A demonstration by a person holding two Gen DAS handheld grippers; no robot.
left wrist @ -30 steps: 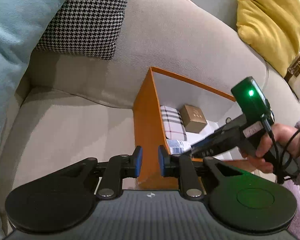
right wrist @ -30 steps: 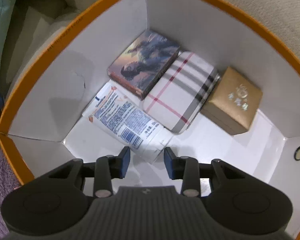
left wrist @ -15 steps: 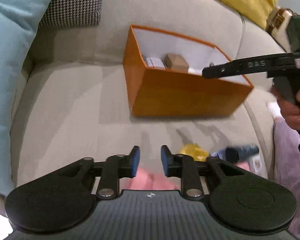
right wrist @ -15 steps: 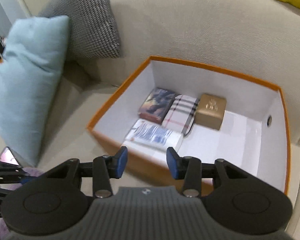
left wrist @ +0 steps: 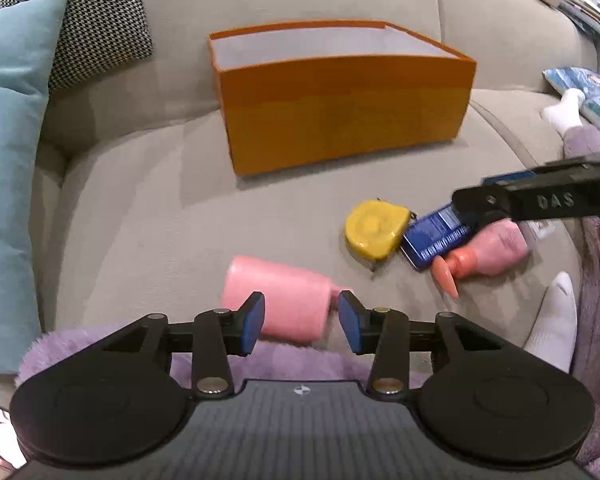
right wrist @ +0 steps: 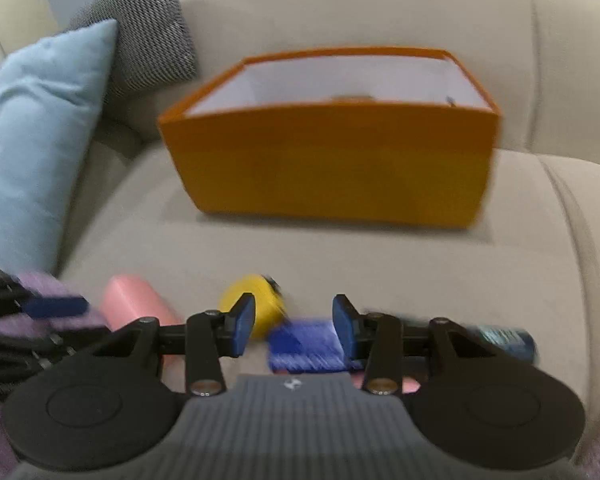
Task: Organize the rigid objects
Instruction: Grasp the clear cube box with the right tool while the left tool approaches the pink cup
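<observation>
1. The setting is a beige fabric sofa (left wrist: 148, 200), with its seat cushion as the working surface and the padded backrest rising beyond both tongs.
2. One pale blue cushion (left wrist: 8, 152) and one black-and-white houndstooth cushion (left wrist: 100, 12) lean against the sofa, far to the left of the left tongs (left wrist: 302, 318).
3. One orange box (left wrist: 340, 120) with a white interior sits open on the seat, straight ahead of both tongs and well apart from them. From this low angle its contents are mostly hidden.
4. The left tongs are open and hold nothing. One pink cylinder (left wrist: 276, 300) lies on its side just ahead of them, partly between the blue pads (left wrist: 254, 322).
5. One yellow tape measure (left wrist: 374, 232) lies ahead and to the right of the left tongs.
6. One dark blue flat pack (left wrist: 432, 240) touches the tape measure's right side, and one pink bottle (left wrist: 488, 248) with a coral nozzle lies against it.
7. The right tongs (right wrist: 294, 330) are also open and empty, hovering just above the blue pack, which looks blurred in the right wrist view.
8. One dark blue cylinder (right wrist: 508, 342), also blurred, lies to the right of the right tongs.
9. Lilac fluffy fabric (left wrist: 100, 344) shows just beneath the left tongs.
</observation>
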